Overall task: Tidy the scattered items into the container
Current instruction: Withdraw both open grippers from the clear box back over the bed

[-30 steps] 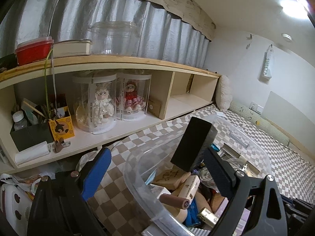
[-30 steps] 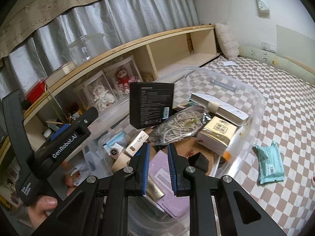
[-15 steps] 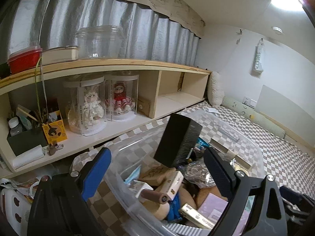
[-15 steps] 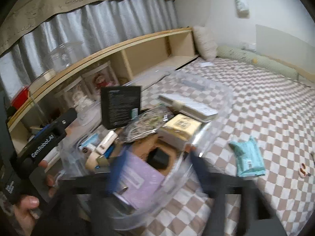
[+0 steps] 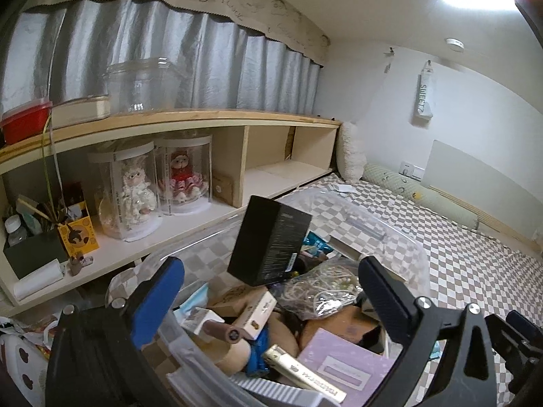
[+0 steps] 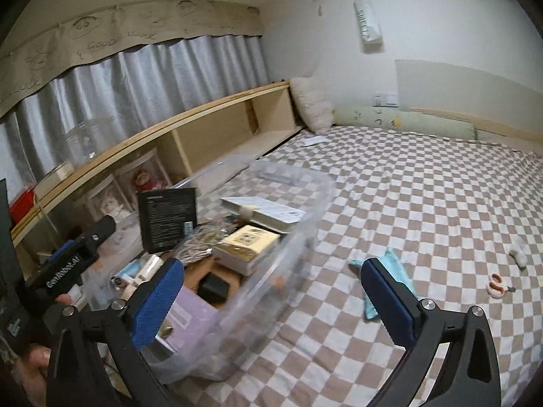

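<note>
Lying on the checkered bedding just beyond the right gripper's wide-open, empty fingers, the teal packet runs lengthwise away from them, outside the clear container; the left gripper, also spread and empty, hangs over the container, farther off.

My right tongs stand wide apart over the checkered bed; to the right it lies open, with only a teal packet near and small scissors farther right. On the left the clear container is crammed, a black box standing upright.
</note>
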`<state>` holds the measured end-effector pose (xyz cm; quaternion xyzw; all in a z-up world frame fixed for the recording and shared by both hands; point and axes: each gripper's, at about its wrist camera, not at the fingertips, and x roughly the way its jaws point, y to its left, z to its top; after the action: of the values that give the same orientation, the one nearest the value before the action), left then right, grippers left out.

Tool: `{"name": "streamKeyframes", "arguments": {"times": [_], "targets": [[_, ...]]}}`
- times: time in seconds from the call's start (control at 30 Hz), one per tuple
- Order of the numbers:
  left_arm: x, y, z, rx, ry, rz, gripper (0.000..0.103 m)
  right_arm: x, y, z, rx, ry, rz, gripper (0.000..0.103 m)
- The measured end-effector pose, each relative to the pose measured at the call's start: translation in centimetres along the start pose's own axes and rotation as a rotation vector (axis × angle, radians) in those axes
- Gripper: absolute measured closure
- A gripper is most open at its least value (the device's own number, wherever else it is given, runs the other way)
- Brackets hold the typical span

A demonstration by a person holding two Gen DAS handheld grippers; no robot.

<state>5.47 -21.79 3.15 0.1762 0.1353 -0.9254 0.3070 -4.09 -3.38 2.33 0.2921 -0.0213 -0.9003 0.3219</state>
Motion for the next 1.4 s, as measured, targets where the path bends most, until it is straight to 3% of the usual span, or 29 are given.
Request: {"name": "streamKeyframes", "arguments": {"times": [0.6, 1.07, 1.4], "targets": [[-1.5, -7.6, -1.1, 0.128, -0.008, -0.139, 0.000, -2.0, -9.0, -0.6, 0.130, -0.068, -0.132, 0.000], [-1.2, -15.0, -2.1, 0.194, 0.015, -0.260, 0.000, -0.6, -15.1, -2.0, 0.147, -0.012, -0.243, 0.000], [0.1, -21.1, -4.6, 0.251, 0.052, -0.312, 0.000, 0.6, -19.8, -2.7, 0.188, 0.036, -0.316, 0.000]]}}
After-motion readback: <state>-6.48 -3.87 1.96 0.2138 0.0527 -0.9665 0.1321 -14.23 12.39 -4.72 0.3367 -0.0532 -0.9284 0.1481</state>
